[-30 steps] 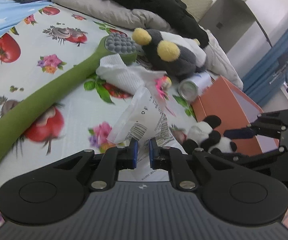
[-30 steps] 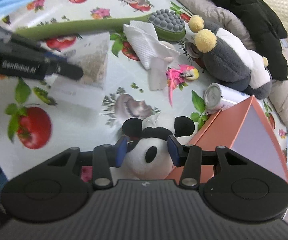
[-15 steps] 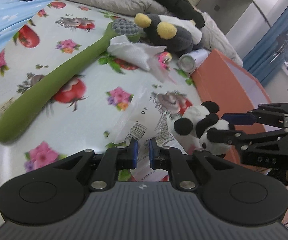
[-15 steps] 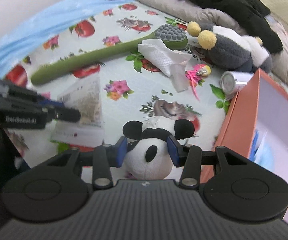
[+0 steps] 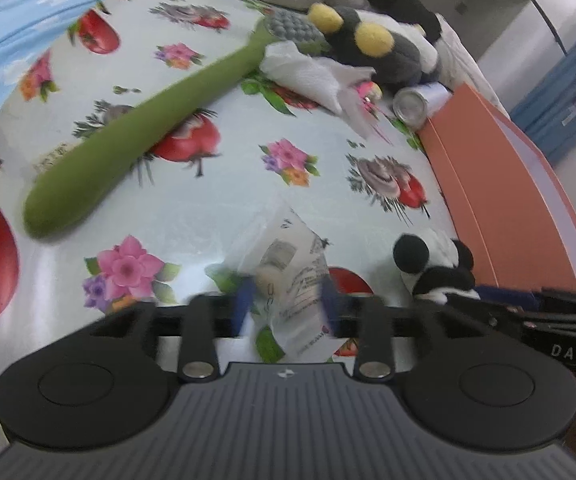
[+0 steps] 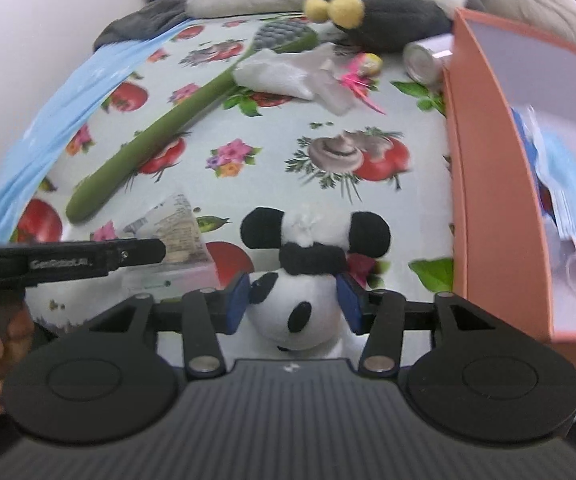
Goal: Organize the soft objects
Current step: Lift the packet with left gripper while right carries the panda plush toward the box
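The left gripper (image 5: 286, 306) has its blue-padded fingers (image 5: 244, 300) spread apart, blurred by motion, with a clear plastic packet (image 5: 294, 280) lying between them on the tablecloth (image 5: 224, 200); its printed label carries small black text too smeared to read. In the right wrist view the same gripper comes in from the left with white lettering on its black arm that looks like "GenRobot.AI", though it is soft. The right gripper (image 6: 294, 304) pinches a small plush panda (image 6: 308, 276) at the sides of its white head, black round ears pointing away from the camera; in the left wrist view this gripper's arm shows the letters "DAS". Just right of the panda stands an open salmon-orange box (image 6: 492, 208) with pale inner walls, holding crumpled blue and white soft pieces and something red. The tablecloth is glossy, printed with tomatoes, mushrooms and pink flowers. Ahead and to the left of both grippers lies a long green plush toothbrush (image 5: 136, 128) with a grey bumpy head — soft and rounded. Beyond it rest a crumpled white tissue (image 5: 308, 74), a small pink-feathered toy (image 6: 362, 72), a silver can (image 5: 416, 104) on its side and a grey plush toy (image 5: 380, 48) with yellow pom-poms. A blue cloth (image 6: 60, 120) runs along the far left edge.
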